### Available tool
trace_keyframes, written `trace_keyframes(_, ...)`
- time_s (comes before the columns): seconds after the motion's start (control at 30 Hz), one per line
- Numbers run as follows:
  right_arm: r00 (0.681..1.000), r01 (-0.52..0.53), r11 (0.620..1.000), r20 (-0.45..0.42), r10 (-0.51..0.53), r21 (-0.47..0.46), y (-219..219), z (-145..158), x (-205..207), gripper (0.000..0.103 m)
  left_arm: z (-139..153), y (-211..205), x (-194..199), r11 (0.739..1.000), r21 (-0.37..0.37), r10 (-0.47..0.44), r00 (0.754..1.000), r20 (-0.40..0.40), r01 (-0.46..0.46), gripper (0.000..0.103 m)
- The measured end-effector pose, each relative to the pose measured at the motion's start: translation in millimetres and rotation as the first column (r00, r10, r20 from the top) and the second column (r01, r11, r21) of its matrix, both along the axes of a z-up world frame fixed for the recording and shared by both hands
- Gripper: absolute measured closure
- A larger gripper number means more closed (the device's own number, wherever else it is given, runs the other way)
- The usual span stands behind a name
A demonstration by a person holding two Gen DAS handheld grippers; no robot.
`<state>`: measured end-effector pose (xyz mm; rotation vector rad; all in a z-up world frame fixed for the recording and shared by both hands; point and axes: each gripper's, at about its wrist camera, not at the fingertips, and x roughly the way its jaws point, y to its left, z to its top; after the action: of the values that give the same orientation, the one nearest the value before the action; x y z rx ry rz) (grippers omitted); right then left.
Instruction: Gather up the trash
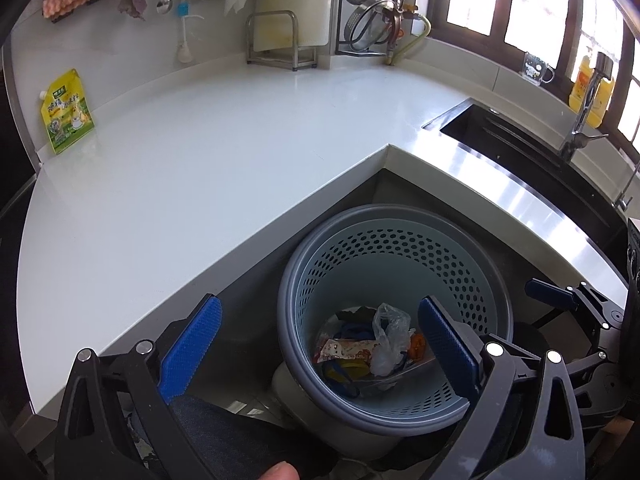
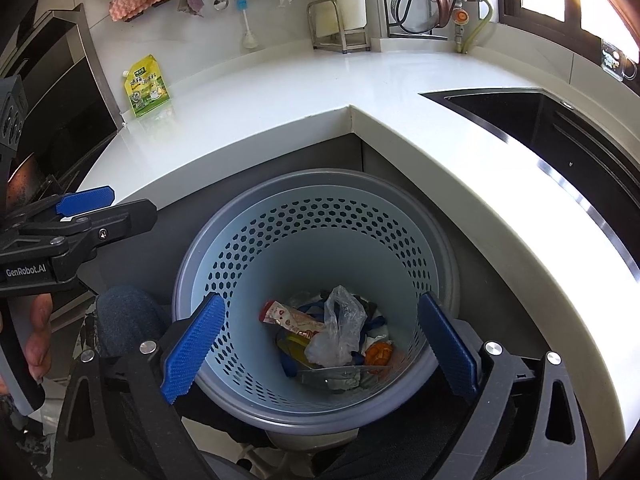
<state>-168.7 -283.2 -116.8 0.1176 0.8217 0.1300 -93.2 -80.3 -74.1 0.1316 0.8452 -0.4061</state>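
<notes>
A pale blue perforated trash bin (image 1: 400, 248) (image 2: 320, 220) stands on the floor in the inner corner of the counter. In it lie a clear plastic bag (image 1: 390, 340) (image 2: 340, 328), a red-and-white wrapper (image 2: 292, 316), orange peel (image 2: 378, 354) and other scraps. My left gripper (image 1: 320, 344) is open and empty above the bin's near left side. My right gripper (image 2: 320, 344) is open and empty over the bin's mouth. A yellow-green pouch (image 1: 66, 112) (image 2: 146, 86) stands on the white counter (image 1: 200, 140) at the far left.
A dark sink (image 1: 540, 152) (image 2: 560, 120) with a faucet (image 1: 580, 120) sits at the right. A metal rack (image 1: 276, 40), a dish rack (image 1: 380, 8), hanging cloths and a spoon line the back wall. A yellow bottle (image 1: 592, 92) stands by the window.
</notes>
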Motion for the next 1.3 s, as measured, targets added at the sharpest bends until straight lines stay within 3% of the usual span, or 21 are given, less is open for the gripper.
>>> trace_keyframes(1.3,1.000,-0.003,1.000,0.030,0.003,0.000,3.9,9.7,-7.2,0.009,13.1,21.2,-5.8,0.999,0.024,0.023,0.999,0.031,-0.024,0.006)
